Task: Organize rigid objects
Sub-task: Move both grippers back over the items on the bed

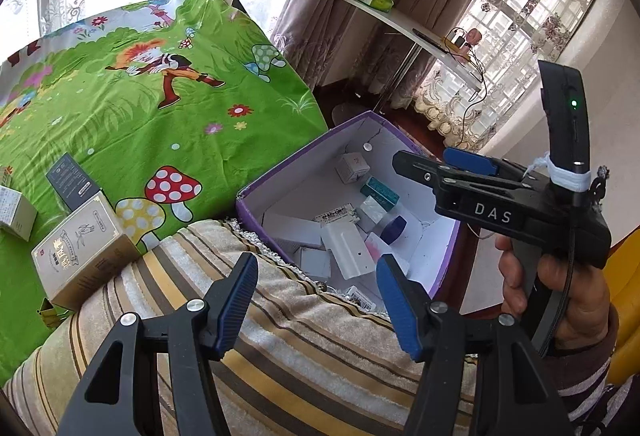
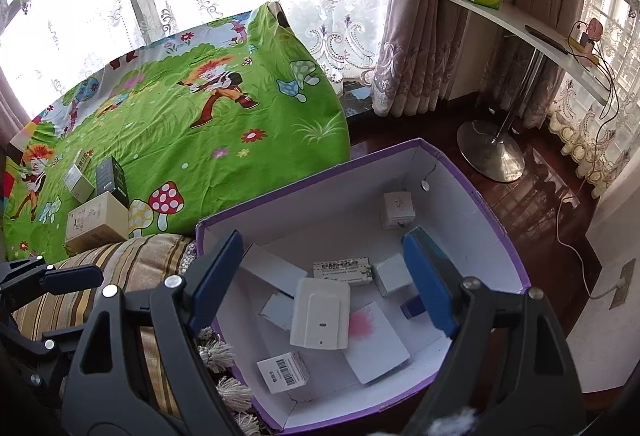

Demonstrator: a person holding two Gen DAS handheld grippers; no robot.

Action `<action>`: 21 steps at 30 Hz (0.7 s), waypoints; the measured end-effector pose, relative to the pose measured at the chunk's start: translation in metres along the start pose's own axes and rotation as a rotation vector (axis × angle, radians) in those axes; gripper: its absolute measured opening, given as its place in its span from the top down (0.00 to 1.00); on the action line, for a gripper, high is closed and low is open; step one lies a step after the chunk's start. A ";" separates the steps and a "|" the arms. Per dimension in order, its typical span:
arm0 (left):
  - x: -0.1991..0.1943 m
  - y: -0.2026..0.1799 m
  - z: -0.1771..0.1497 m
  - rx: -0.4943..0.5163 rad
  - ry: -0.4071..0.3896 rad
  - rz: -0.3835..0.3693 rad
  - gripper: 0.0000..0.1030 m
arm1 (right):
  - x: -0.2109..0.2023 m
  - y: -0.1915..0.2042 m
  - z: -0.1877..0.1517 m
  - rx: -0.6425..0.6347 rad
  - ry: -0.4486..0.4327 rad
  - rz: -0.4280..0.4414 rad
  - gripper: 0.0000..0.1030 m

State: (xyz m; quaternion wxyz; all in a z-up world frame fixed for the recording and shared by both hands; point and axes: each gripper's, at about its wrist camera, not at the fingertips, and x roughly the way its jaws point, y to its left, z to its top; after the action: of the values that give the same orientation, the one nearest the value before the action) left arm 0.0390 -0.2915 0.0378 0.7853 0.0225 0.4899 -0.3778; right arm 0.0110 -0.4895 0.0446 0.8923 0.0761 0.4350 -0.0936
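A purple-rimmed white box (image 2: 496, 228) sits on the floor beside the bed and holds several small cartons, among them a white plastic device (image 2: 320, 312) and a barcode carton (image 2: 282, 372). The box also shows in the left wrist view (image 1: 280, 176). My right gripper (image 2: 324, 272) is open and empty above the box; it also shows in the left wrist view (image 1: 452, 164). My left gripper (image 1: 316, 292) is open and empty over a striped cushion (image 1: 320, 356). A beige carton (image 1: 80, 248), a dark carton (image 1: 72, 180) and a pale carton (image 1: 14, 212) lie on the green cartoon sheet (image 1: 160, 124).
A white shelf (image 2: 520, 20) on a metal stand with a round base (image 2: 490, 152) is at the right, with cables hanging from it. Curtains (image 2: 424, 16) and windows line the back. Dark wooden floor (image 2: 540, 188) surrounds the box.
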 end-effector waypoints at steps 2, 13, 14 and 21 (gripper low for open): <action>-0.005 0.009 0.000 -0.022 -0.005 0.018 0.39 | 0.000 0.009 0.000 -0.005 0.002 0.024 0.18; -0.053 0.096 -0.022 -0.221 -0.061 0.155 0.39 | 0.000 0.081 0.000 -0.140 0.023 0.144 0.18; -0.059 0.106 -0.027 -0.245 -0.063 0.174 0.39 | 0.000 0.085 0.001 -0.143 0.025 0.161 0.18; -0.100 0.179 -0.063 -0.386 -0.069 0.319 0.39 | 0.006 0.122 -0.002 -0.187 0.065 0.224 0.18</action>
State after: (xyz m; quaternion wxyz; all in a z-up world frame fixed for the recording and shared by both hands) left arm 0.0786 -0.0810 0.0234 0.8409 -0.0638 0.5163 -0.1492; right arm 0.0415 -0.3711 0.0448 0.8858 0.0438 0.4593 0.0502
